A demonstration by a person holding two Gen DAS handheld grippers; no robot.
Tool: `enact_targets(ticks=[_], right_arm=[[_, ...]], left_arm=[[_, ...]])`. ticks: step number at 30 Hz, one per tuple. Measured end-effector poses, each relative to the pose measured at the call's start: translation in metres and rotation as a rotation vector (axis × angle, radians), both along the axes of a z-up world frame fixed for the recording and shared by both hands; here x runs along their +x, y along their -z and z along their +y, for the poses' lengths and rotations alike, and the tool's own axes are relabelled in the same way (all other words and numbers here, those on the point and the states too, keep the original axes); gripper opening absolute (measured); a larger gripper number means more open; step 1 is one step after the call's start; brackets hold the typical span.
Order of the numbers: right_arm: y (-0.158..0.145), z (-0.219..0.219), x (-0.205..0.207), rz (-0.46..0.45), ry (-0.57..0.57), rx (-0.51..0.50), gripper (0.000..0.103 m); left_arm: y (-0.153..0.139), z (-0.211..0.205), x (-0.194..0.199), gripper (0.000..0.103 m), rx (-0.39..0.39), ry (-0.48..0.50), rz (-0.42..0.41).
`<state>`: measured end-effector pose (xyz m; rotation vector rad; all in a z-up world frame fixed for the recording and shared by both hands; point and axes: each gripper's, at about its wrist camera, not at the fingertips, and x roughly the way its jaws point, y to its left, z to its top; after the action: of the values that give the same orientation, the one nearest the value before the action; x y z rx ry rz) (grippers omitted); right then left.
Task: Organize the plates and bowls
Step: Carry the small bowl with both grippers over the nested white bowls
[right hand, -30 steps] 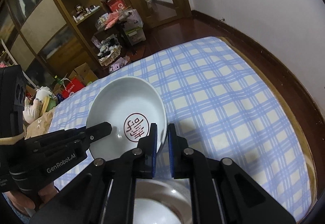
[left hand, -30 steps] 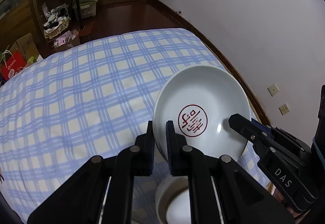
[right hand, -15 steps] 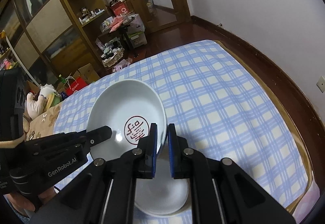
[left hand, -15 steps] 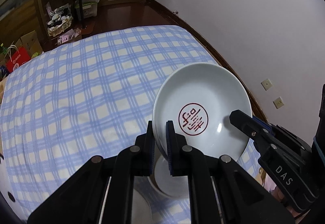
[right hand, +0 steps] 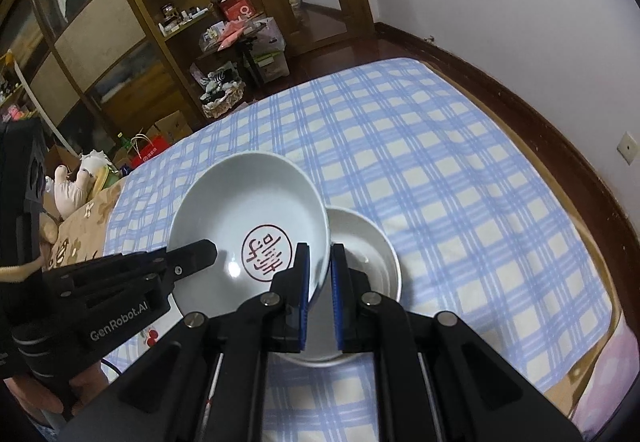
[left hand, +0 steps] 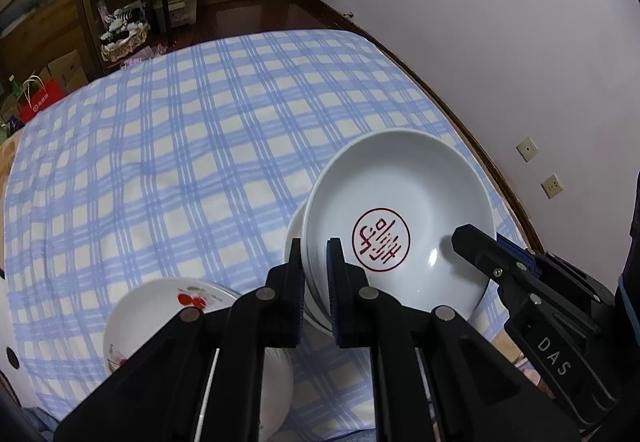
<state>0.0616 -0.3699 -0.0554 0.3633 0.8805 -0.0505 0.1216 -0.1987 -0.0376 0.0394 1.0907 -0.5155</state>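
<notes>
A white plate with a red round seal (left hand: 400, 209) is held in the air by both grippers; it also shows in the right wrist view (right hand: 248, 217). My left gripper (left hand: 311, 254) is shut on its left rim. My right gripper (right hand: 319, 262) is shut on its right rim. Below it on the bed lies a plain white plate (right hand: 368, 246), partly hidden; its edge shows in the left wrist view (left hand: 292, 230). A white bowl with red cherries (left hand: 160, 306) sits at the lower left, partly behind my fingers.
The blue checked bedspread (left hand: 180, 129) covers the bed. A white wall (left hand: 500, 21) runs along the right side behind a wooden bed edge (right hand: 560, 145). Shelves, boxes and a red bag (left hand: 38, 101) stand on the floor beyond the bed.
Both grippers have risen and drawn back with the seal plate. The plain plate and the cherry bowl below have come into view and look farther down.
</notes>
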Motion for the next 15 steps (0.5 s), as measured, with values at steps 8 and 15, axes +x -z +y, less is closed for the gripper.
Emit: enact_targets(ticks=[8, 15], right_arm=[[0.018, -0.003, -0.007, 0.019, 0.022, -0.004, 0.011], [0.036, -0.008, -0.006, 0.043, 0.037, 0.017, 0.011]], left_arm=[[0.024, -0.009, -0.004, 0.01, 0.02, 0.002, 0.033], [0.043, -0.016, -0.003, 0.01, 0.051, 0.012, 0.05]])
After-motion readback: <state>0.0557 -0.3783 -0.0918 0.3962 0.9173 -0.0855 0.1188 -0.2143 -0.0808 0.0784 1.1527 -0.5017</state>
